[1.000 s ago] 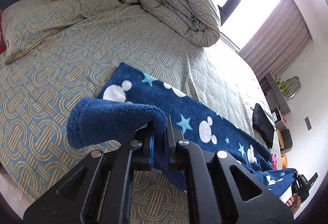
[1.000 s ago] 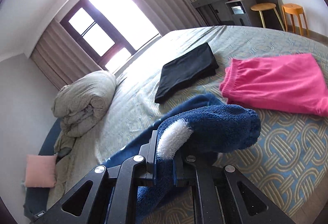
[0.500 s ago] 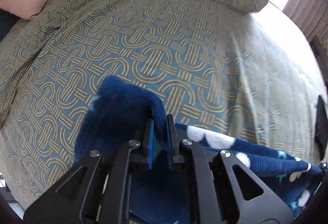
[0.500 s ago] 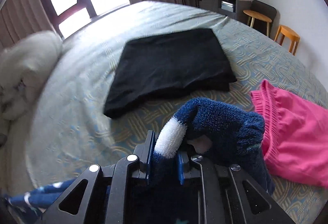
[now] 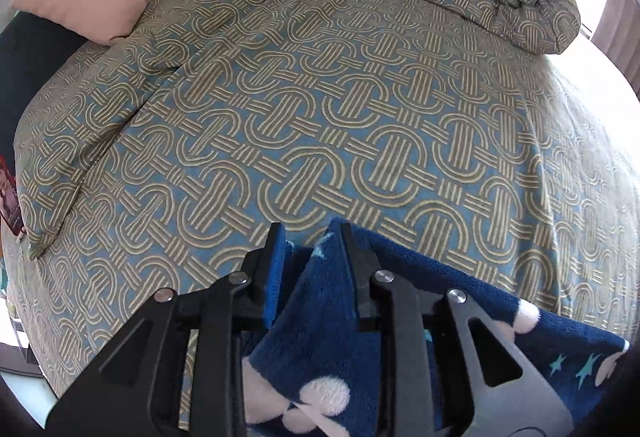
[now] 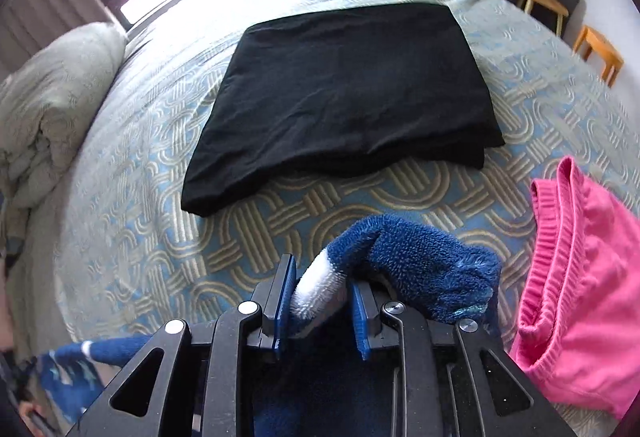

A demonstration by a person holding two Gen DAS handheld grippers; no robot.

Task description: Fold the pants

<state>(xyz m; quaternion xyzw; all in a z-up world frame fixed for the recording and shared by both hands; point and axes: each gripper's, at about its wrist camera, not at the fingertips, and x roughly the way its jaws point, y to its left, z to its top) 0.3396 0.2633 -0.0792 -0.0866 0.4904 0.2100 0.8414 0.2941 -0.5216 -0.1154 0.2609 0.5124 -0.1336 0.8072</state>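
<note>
Left wrist view: the left gripper (image 5: 310,257) has let go; half a second ago it pinched the blue fleece pants (image 5: 440,301), now its jaws stand spread with a peak of fabric loose between them. The pants lie on the patterned bed (image 5: 320,117) near its front edge.

Right wrist view: the right gripper (image 6: 322,301) has likewise opened, a white-tipped fold resting slack between spread jaws, beside the pink garment (image 6: 580,297) and before the folded black garment (image 6: 340,85). This fold looks laid down; smoothing or a further fold likely follows.

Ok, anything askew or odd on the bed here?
Nothing stands out. The blue pants lie between both grippers' parted fingers; the black garment lies neatly folded, with a pink one beside it.
</note>
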